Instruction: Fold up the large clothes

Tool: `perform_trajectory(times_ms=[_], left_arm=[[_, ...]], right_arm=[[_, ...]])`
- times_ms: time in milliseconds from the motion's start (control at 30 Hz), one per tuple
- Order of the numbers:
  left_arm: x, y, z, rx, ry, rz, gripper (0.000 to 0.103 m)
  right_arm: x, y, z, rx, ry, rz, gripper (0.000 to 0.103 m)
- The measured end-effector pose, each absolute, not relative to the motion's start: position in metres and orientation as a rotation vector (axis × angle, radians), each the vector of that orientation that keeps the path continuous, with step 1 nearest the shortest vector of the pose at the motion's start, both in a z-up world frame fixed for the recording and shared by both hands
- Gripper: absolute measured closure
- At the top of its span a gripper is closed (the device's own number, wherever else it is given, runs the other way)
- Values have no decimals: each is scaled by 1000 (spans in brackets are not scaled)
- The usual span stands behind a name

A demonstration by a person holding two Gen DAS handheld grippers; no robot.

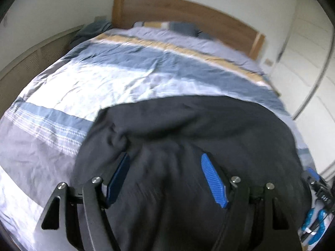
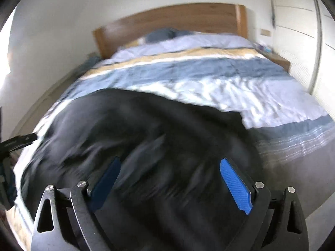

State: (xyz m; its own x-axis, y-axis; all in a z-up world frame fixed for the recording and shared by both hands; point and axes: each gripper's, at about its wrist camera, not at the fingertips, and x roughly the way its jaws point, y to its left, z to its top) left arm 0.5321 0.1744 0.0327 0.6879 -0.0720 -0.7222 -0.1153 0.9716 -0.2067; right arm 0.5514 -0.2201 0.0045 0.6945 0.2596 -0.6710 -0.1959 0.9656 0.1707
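Observation:
A large black garment (image 1: 199, 129) lies spread over the near part of a bed with a striped blue, white and yellow duvet (image 1: 108, 73). In the left wrist view my left gripper (image 1: 165, 155) hovers over the garment's near half. Its blue pads (image 1: 211, 175) stand wide apart with only the cloth's surface showing between them. The right wrist view is blurred. There my right gripper (image 2: 170, 160) is held over the same black garment (image 2: 146, 125), jaws wide, pads (image 2: 234, 184) not pressing on anything. Part of the other gripper shows at the frame edge (image 2: 16, 141).
A wooden headboard (image 1: 188, 14) and pillows (image 1: 180, 28) are at the far end of the bed. White wardrobe doors (image 1: 303, 62) stand along the right side, and a low slatted panel (image 1: 31, 62) runs along the left. A wooden nightstand (image 2: 276, 59) sits beside the bed.

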Motion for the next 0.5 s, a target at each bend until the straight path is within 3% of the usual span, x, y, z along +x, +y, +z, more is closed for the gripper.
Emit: perform_trajectory(times_ms=[267, 500], left_arm=[[468, 152, -22, -115, 775, 30, 33], [445, 148, -21, -59, 708, 24, 33]], right_arm=[[496, -208, -45, 46, 775, 263, 7], [493, -235, -35, -10, 776, 148, 7]])
